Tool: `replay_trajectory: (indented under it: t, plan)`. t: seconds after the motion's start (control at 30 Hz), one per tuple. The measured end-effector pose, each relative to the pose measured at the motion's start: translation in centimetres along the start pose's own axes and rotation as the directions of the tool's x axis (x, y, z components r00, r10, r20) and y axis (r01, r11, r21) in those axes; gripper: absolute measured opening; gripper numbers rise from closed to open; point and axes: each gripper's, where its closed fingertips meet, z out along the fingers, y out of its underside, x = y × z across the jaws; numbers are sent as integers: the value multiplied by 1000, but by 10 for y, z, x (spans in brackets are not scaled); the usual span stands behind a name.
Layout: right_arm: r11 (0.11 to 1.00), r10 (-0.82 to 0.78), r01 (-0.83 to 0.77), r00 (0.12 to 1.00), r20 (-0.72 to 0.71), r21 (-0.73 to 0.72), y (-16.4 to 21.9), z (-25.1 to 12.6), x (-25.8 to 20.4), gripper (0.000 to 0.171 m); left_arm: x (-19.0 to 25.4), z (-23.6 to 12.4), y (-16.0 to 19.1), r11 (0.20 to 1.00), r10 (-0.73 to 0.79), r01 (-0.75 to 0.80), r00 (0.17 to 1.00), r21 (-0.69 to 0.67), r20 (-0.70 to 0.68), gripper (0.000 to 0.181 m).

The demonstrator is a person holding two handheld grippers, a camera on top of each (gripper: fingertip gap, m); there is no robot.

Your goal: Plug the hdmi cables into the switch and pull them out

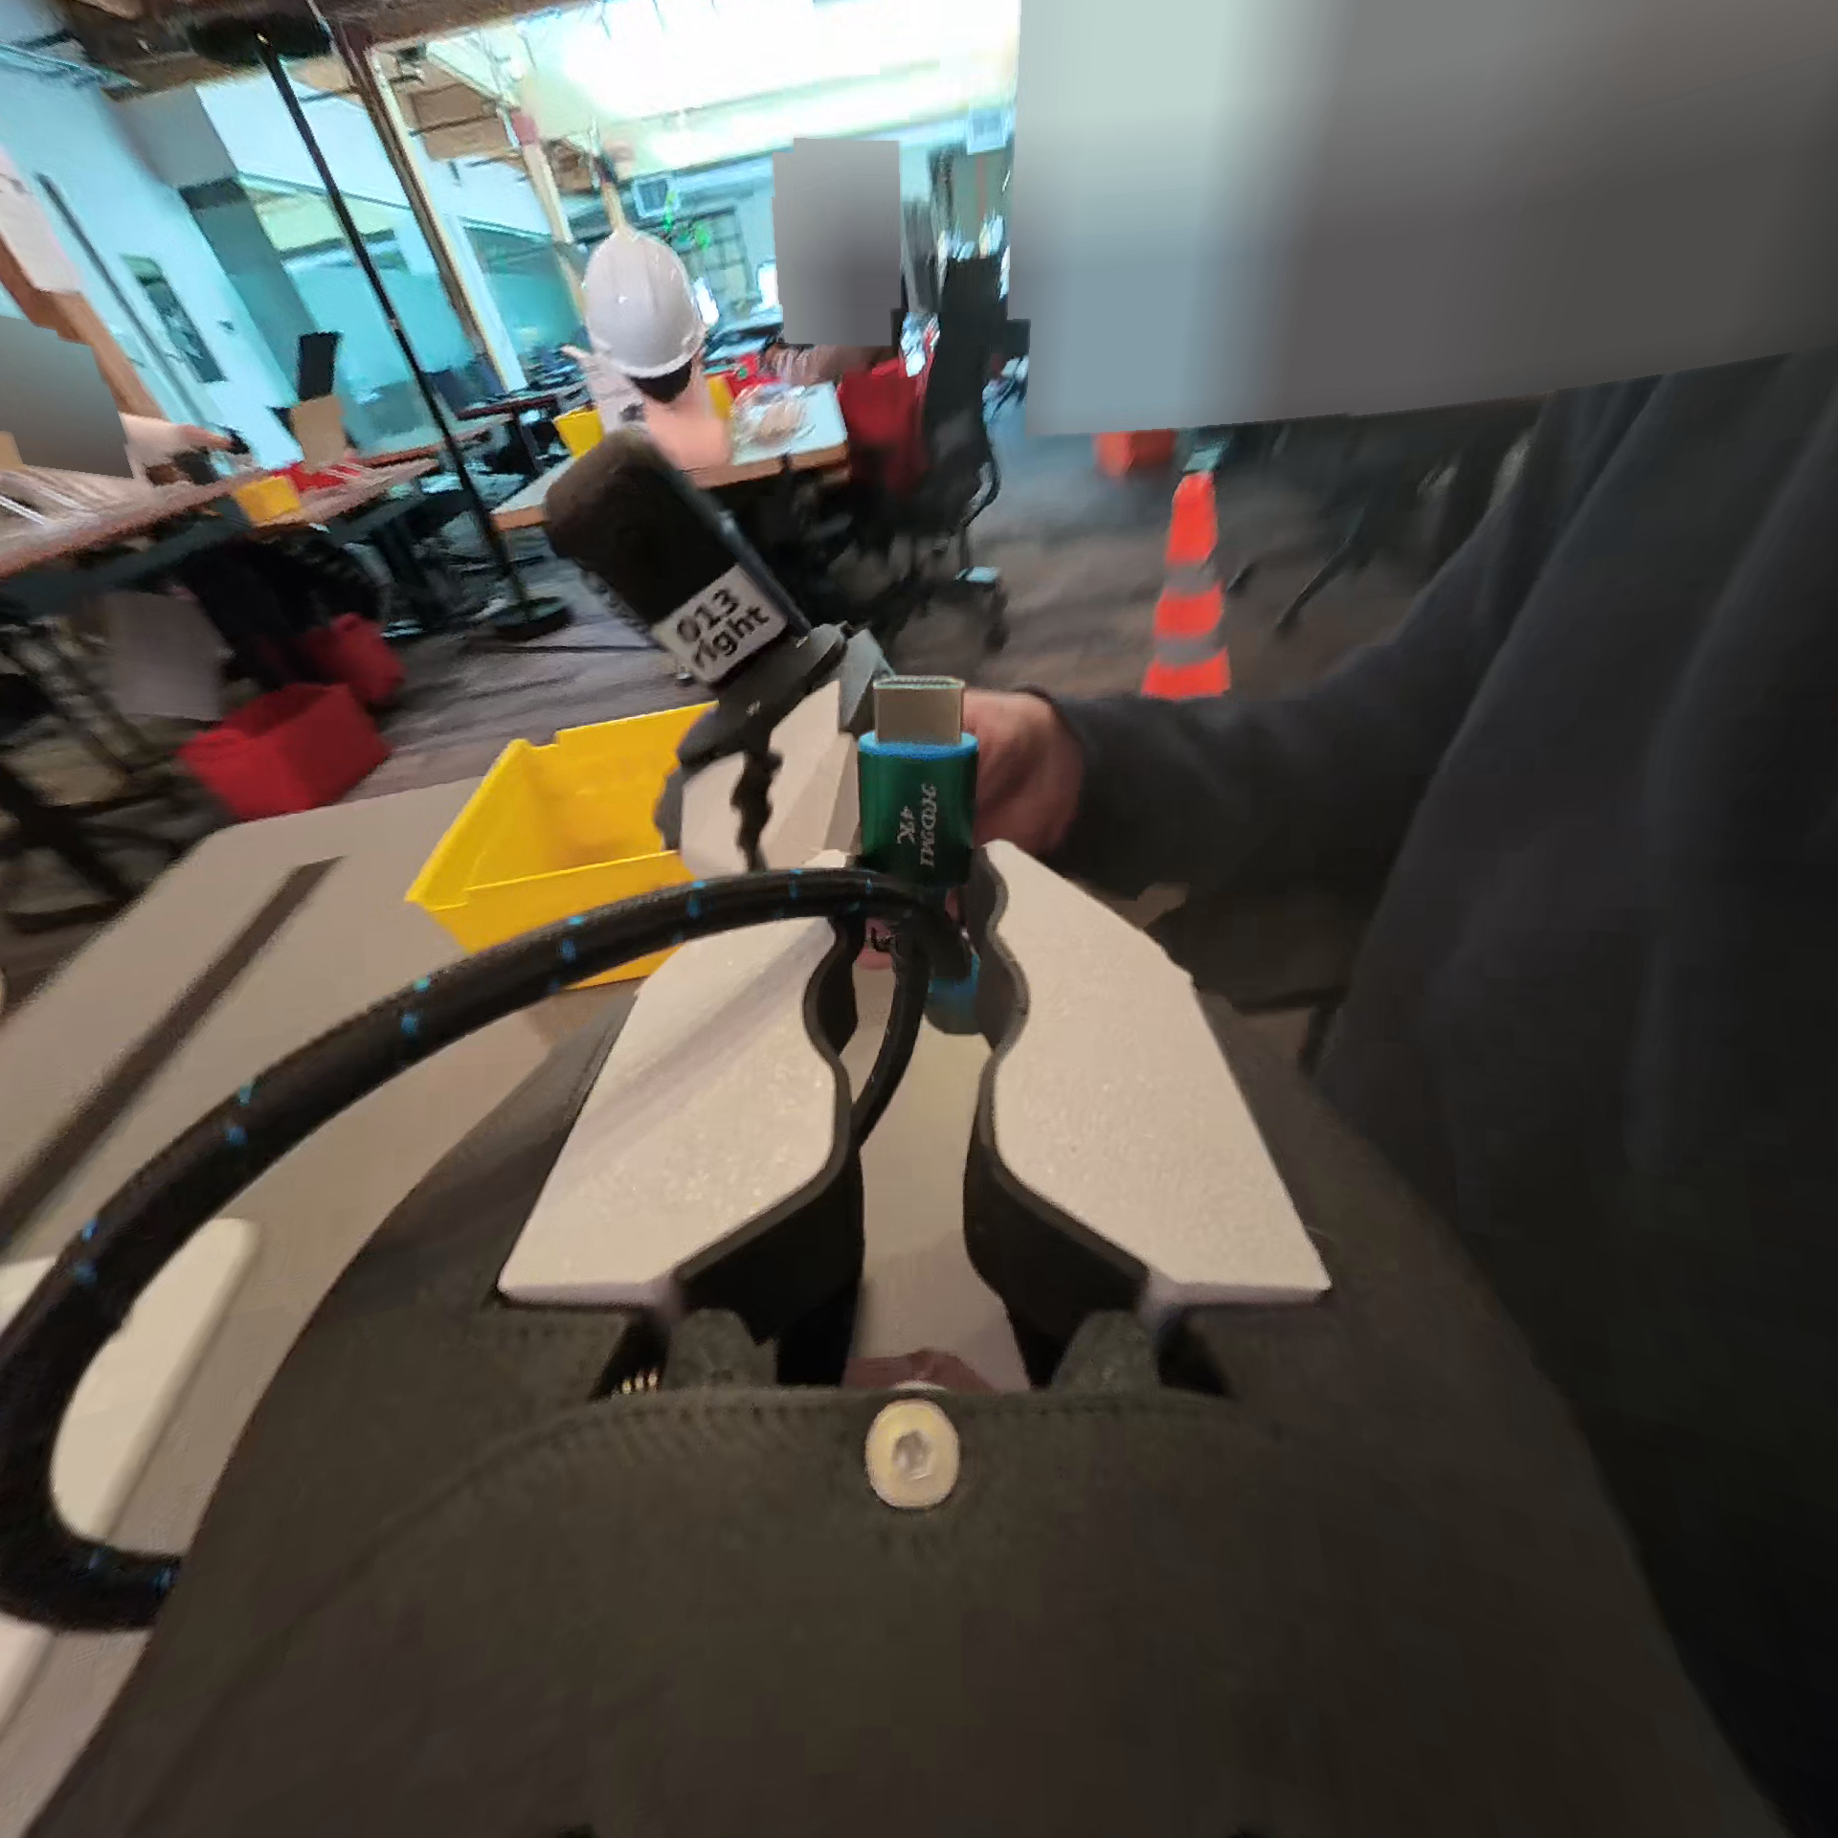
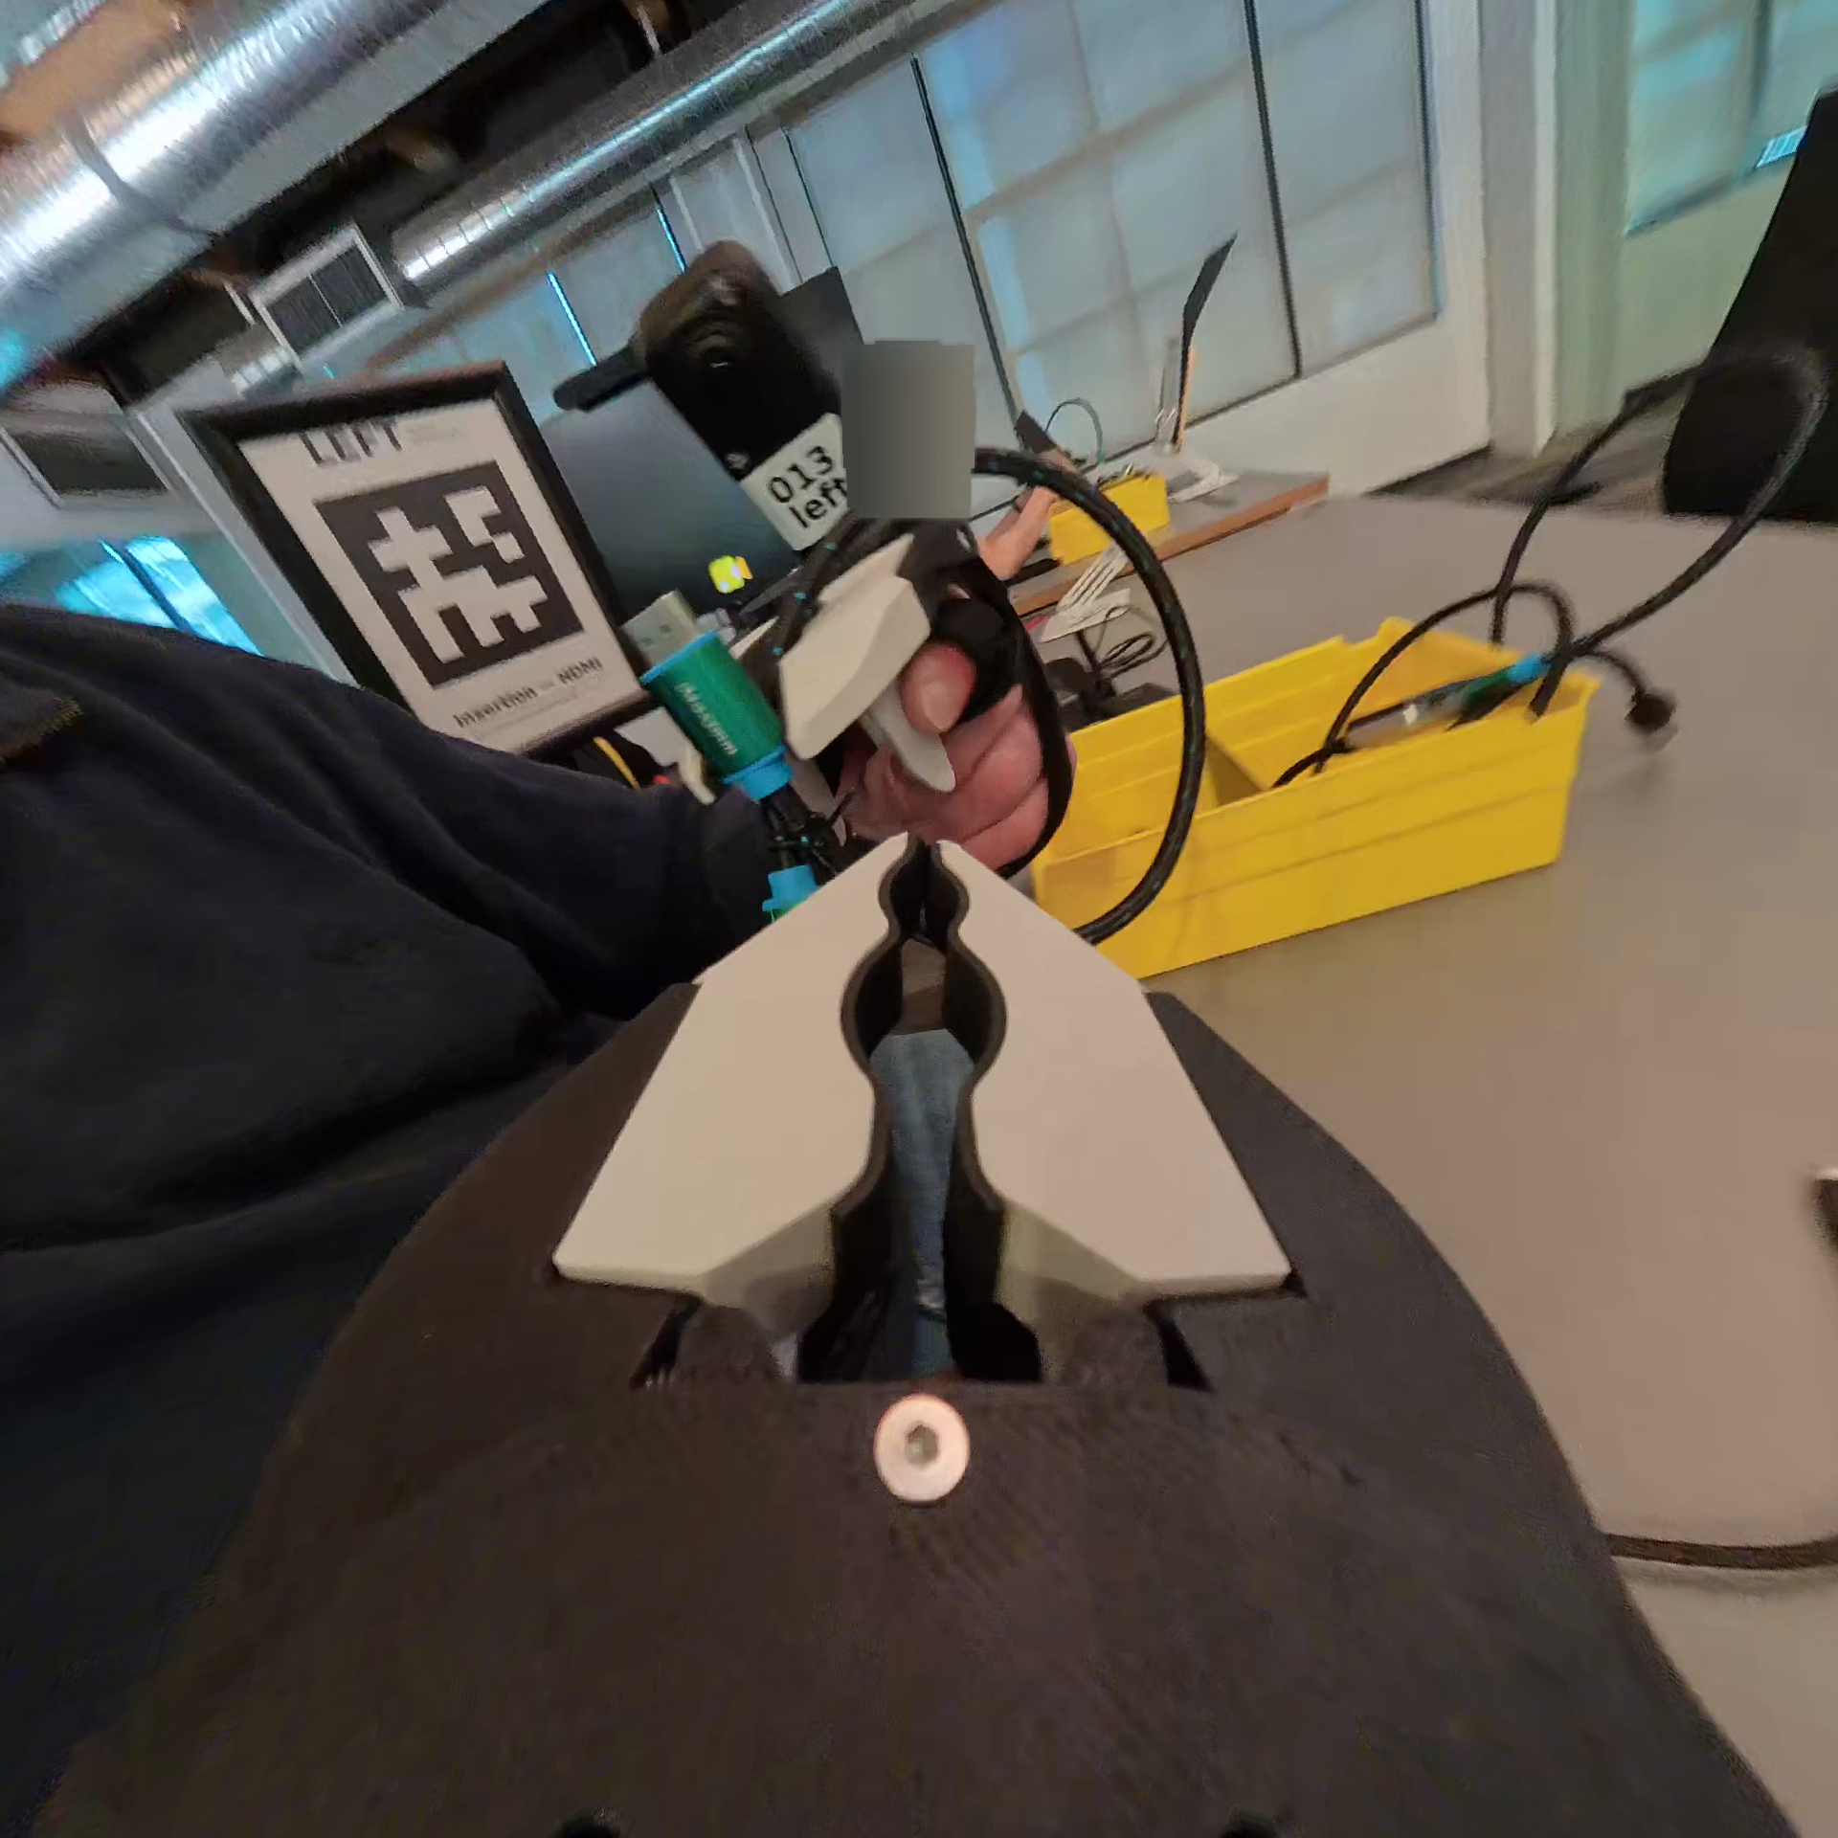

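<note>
Left wrist view: left gripper (image 1: 920, 930) is clamped on the HDMI cable (image 1: 328, 1054) right below its plug, jaws narrow. Green plug (image 1: 913, 801) stands upright above the fingertips, metal tip up. Braided black cable with blue flecks loops off to the left and down out of frame. Right gripper (image 1: 741, 786) sits just behind, jaws nearly together, held by a hand in a dark sleeve. Yellow bin (image 1: 557, 855) on the grey table (image 1: 199, 935) beyond it. Switch not visible.

Right wrist view: right gripper (image 2: 923, 865) fingertips nearly touching, a thin dark line runs in the gap; can't tell if it's pinching cable. Left gripper (image 2: 796, 716) ahead, hand wrapped on its grip, green plug (image 2: 711, 701) tilted up-left in its fingers. Yellow bin (image 2: 1323, 826) to the right on the table, more dark cables (image 2: 1442, 676) in it.
</note>
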Motion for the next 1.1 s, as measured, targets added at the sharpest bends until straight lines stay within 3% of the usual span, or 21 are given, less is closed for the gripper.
replay_trajectory:
  t: [0.23, 0.43, 0.57, 0.67, 0.87, 1.1]
  plan:
    - [887, -454, 438, 886, -93, -148, 3, 4, -9, 3, -7, -8, -8, 971, -186, 197, 979, 136, -88, 19]
    - [581, -809, 732, 567, -155, -354, 3, 10, -10, 11, -12, -10, -6, 931, -286, 311, 947, 191, -147, 19]
    - [418, -907, 790, 393, -154, -449, -2, 10, -14, 9, -14, -12, -5, 915, -316, 346, 935, 208, -161, 19]
    - [321, -944, 787, 310, -111, -527, 5, 13, -9, 8, -15, -12, -6, 907, -329, 361, 929, 216, -170, 19]
    - [218, -975, 793, 201, -93, -570, 4, 15, -9, 9, -16, -12, -5, 893, -351, 388, 918, 228, -185, 19]
    - [153, -988, 777, 134, -78, -610, 4, 18, -4, 7, -18, -12, -4, 877, -376, 416, 906, 240, -197, 19]
